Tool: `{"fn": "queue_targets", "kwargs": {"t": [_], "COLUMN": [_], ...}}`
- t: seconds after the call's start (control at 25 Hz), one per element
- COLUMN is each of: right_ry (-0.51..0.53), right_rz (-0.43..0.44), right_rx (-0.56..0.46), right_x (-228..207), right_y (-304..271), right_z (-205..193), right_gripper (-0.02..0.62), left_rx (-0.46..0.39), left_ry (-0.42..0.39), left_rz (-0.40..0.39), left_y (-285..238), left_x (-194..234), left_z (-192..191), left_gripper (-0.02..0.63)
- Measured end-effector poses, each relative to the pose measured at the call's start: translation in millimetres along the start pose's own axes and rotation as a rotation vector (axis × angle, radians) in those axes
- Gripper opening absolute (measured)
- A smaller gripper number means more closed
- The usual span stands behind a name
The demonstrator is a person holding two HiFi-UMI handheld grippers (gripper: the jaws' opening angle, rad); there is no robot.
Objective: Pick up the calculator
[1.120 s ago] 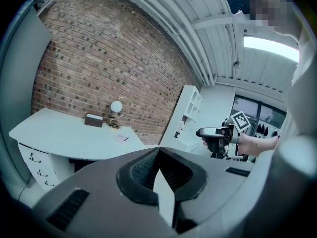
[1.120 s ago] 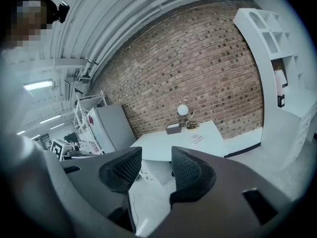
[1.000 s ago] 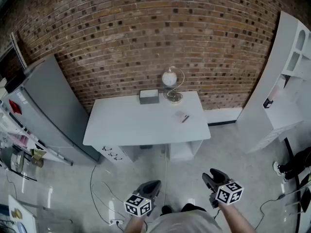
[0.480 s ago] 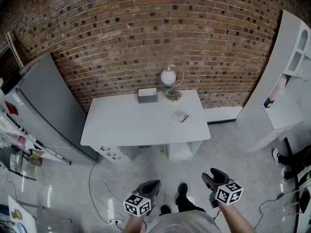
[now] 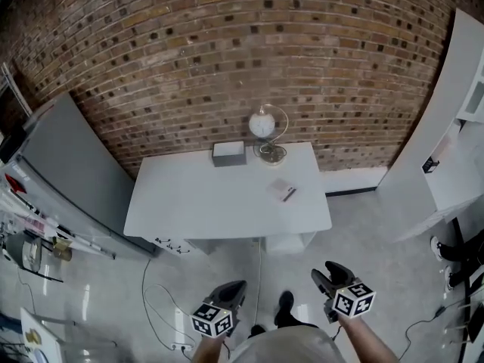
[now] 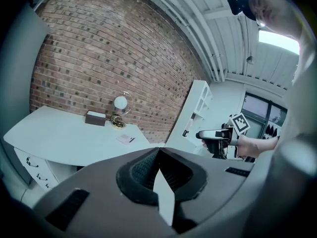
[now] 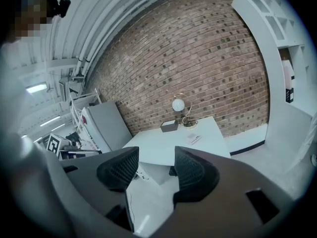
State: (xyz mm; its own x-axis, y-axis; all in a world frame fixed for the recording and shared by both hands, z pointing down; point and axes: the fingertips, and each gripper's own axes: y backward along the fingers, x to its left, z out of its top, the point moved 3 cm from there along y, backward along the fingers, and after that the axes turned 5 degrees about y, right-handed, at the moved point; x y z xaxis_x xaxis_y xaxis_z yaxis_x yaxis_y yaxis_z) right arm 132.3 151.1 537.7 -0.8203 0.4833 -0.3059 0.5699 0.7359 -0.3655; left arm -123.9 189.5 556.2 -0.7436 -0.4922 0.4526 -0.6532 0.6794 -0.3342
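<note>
The calculator [image 5: 283,190] is a small pale flat slab with a dark strip. It lies on the right part of the white table [image 5: 189,203], also seen in the left gripper view [image 6: 125,139] and the right gripper view [image 7: 193,139]. Both grippers hang over the floor well short of the table, pointing toward it. My left gripper [image 5: 233,291] has its jaws together, nothing between them [image 6: 157,155]. My right gripper [image 5: 325,276] is open and still opening, its pads [image 7: 120,168] apart with only floor and table between them.
A grey box [image 5: 229,153] and a round globe lamp [image 5: 265,127] stand at the table's back edge by the brick wall. A grey cabinet [image 5: 68,165] stands left, white shelving [image 5: 454,127] right. Cables [image 5: 162,301] lie on the floor before the table.
The person has stepped toward the table: a shoe now shows between the grippers and the table looks slightly nearer. Both grippers kept their places low in the head view.
</note>
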Motion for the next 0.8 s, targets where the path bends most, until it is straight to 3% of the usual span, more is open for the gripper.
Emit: {"fn": "queue_targets", "kwargs": {"t": [0.4,0.8], "right_ry": [-0.012,-0.014], "right_rz": [0.076,0.104], "right_rx": [0.028,0.025], "right_x": [-76,-126], "right_y": [-55,-85], "right_z": [32,50], "right_gripper": [0.238,0.238], "left_rx": [0.01,0.022], "left_ry": [-0.002,-0.003], "left_rz": [0.047,0.076], "left_y": [-88,-140], "left_x": [0,-1], "left_z": [42,58], "left_gripper": [0.014,0.014]}}
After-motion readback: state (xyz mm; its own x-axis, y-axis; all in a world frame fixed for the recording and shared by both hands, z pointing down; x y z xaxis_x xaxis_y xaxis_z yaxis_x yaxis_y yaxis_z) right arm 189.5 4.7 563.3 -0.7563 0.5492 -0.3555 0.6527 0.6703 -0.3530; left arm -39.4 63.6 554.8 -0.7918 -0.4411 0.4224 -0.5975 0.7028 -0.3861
